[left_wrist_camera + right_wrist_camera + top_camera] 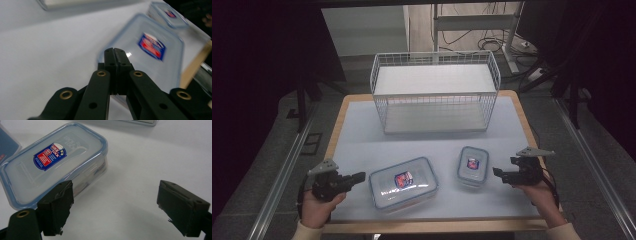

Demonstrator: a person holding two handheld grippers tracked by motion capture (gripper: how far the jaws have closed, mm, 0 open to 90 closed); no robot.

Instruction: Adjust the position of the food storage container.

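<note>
Presently we find the left gripper [357, 178] at the near left of the table [357, 135], its jaws pressed flat together with nothing between them; in the left gripper view the closed tips [115, 53] sit at the near edge of the large container [403, 182], though blur keeps us from saying whether they touch it. In the high view that container lies just beside the tips, lid on, label up. We note the right gripper [498, 173] at the near right, jaws spread wide and empty. The small container [473, 165] stands just beside its tips; in the right gripper view the small container [53, 162] lies beyond the left-hand jaw, not between the two. Farther back, a white wire basket [435, 92] stands well apart from both.
</note>
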